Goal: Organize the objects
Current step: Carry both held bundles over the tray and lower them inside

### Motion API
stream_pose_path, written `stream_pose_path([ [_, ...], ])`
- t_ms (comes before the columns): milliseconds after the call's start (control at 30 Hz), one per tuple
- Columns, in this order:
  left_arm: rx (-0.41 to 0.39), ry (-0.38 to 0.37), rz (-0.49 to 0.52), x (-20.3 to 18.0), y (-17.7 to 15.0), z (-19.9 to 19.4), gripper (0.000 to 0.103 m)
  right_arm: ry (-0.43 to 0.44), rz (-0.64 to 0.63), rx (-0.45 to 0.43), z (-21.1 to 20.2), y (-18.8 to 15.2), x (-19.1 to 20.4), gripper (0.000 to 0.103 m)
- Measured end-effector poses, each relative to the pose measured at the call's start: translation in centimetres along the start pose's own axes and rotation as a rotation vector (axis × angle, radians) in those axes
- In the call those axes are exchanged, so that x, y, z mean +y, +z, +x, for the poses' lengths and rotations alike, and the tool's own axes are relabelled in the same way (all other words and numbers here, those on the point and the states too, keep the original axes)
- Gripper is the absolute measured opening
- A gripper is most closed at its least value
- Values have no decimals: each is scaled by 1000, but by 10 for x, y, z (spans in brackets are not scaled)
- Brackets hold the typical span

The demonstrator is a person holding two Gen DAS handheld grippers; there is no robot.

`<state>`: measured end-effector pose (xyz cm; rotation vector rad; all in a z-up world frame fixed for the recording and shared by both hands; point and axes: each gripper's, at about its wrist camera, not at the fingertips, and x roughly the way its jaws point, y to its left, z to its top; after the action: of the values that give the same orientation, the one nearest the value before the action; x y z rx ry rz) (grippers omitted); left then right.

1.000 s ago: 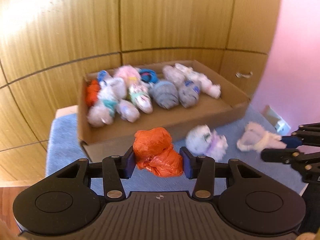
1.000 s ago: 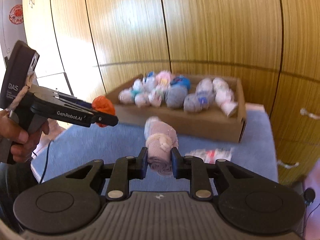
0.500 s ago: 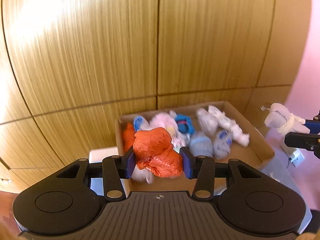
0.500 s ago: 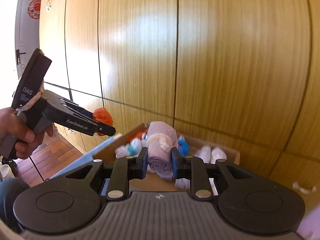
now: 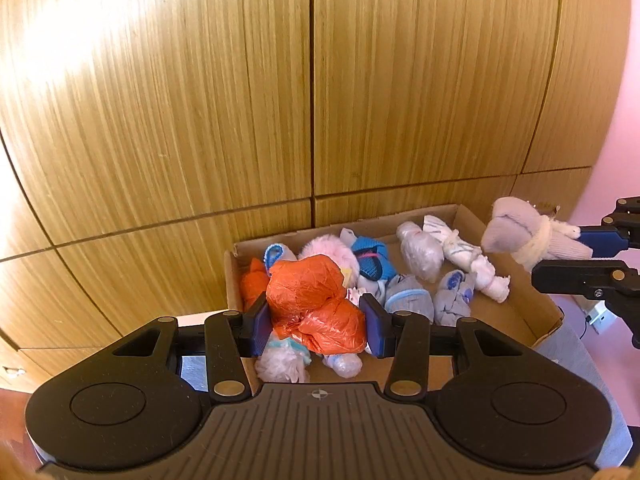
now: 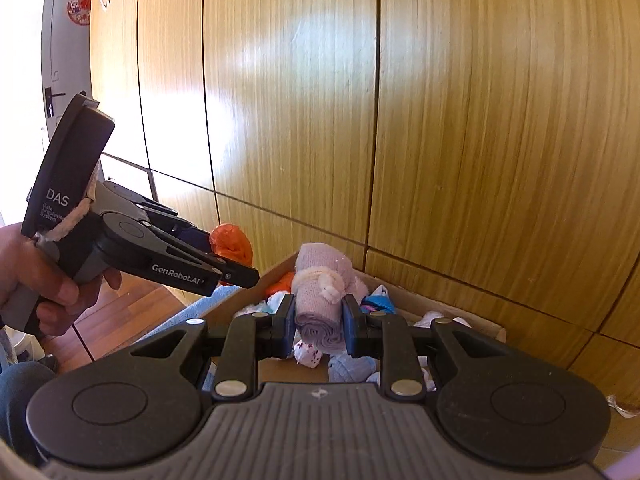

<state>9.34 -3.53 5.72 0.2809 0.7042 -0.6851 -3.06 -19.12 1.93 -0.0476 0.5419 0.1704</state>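
Note:
My left gripper (image 5: 316,322) is shut on an orange plastic-wrapped bundle (image 5: 314,306) and holds it above the left part of a cardboard box (image 5: 520,316). The box holds several rolled socks and wrapped bundles (image 5: 420,256). My right gripper (image 6: 318,322) is shut on a pale lilac rolled sock (image 6: 320,304) tied with a cream band, held above the box (image 6: 400,292). In the left wrist view that lilac sock (image 5: 520,236) and the right gripper's fingers (image 5: 580,280) hang over the box's right end. The left gripper with its orange bundle (image 6: 232,242) shows at left in the right wrist view.
Wooden cabinet panels (image 5: 312,100) stand close behind the box. The box sits on a blue-grey cloth surface (image 5: 572,348). A pink wall (image 5: 624,160) is at the right. A hand (image 6: 36,276) holds the left gripper; a wooden floor (image 6: 120,308) lies below.
Both grippers have risen from the blue-grey surface and moved forward over the box, each still holding its bundle. The box now lies directly below them.

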Motion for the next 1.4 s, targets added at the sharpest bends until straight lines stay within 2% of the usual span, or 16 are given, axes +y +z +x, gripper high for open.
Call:
stream_pose_path([
  [267,13,-12,-2,2,-6,7,53,10,-3,25,11,-1,-1,21],
  [467,53,-12,-3,5,-16,22,53,24,-16,53,25,9,-2,21],
  [633,127,-44,-12,12,-28,41,53,53,-37,111,49,4,-2,21],
  [833,233,-129,-49,17,-42,60,53,128,-61,204,74,-6,-2,21],
  [967,313,-145,-83,23,-45,79,53,180,-92,268,83,-11,0,21],
  [1167,312,-93,-19,19,-37,91,53,236,-149,357,109,-17,4,21],
  [1400,277,-24,228,2,-46,90,55,262,-182,405,128,-21,10,21],
])
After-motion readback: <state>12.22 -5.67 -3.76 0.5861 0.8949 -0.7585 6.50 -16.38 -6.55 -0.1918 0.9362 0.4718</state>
